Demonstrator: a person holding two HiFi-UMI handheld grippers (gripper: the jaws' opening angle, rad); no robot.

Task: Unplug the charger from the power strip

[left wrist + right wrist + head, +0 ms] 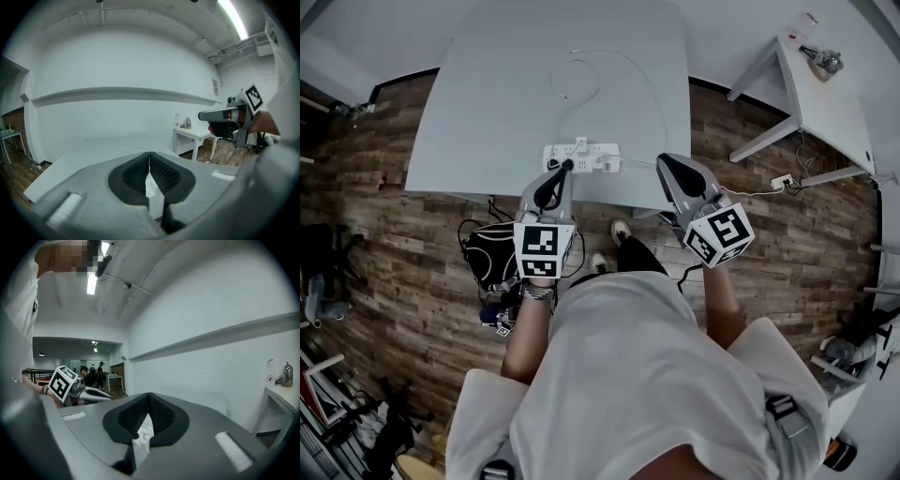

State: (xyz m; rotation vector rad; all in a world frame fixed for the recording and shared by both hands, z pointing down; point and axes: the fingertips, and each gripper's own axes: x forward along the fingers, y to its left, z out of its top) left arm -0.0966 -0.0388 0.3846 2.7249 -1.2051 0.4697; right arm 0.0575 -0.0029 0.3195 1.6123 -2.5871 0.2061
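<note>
Power strip (602,159) lies near the front edge of the table (478,122), with the charger (579,144) plugged in and its white cable (586,67) looping away. Left gripper (567,167) has its jaws pressed together, empty, tip over the strip (contact unclear). Right gripper (664,159) is closed too, empty, just right of the strip.

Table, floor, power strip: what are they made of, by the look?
Table: smooth matte pale top, likely laminate or painted board; no grain shows.
Floor: wood-look planks, brown grain and seams; real wood or vinyl, unclear.
Power strip: white moulded plastic, probably.
</note>
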